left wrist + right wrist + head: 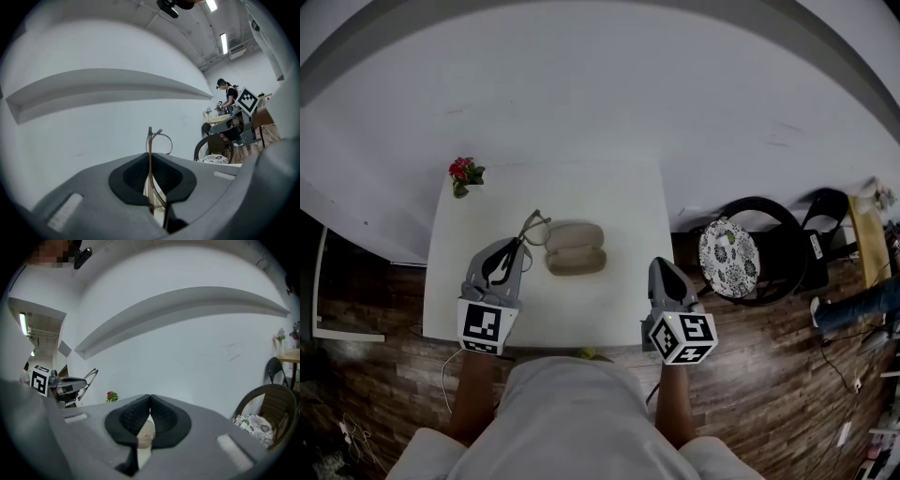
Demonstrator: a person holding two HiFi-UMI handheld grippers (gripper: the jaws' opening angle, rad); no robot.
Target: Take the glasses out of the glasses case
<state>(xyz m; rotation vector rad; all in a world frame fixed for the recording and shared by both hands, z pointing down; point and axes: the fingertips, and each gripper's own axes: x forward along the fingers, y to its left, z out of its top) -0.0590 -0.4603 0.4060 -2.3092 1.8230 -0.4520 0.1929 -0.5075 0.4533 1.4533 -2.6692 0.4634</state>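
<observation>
The glasses (533, 228) are lifted off the white table (619, 202), held by my left gripper (518, 246), which is shut on their thin frame. In the left gripper view the glasses (151, 154) stick up edge-on between the closed pads. The beige glasses case (576, 247) lies open in the middle of the table, just right of the glasses. My right gripper (661, 270) hovers at the table's right front edge, shut and empty. In the right gripper view the case (146, 432) shows low behind the closed pads, and the left gripper (70, 384) with the glasses is at far left.
A small pot of red flowers (465, 174) stands at the table's back left corner. A dark chair (750, 251) with a patterned cushion is right of the table on the wooden floor. A white wall runs behind the table. Another person (229, 96) works far off.
</observation>
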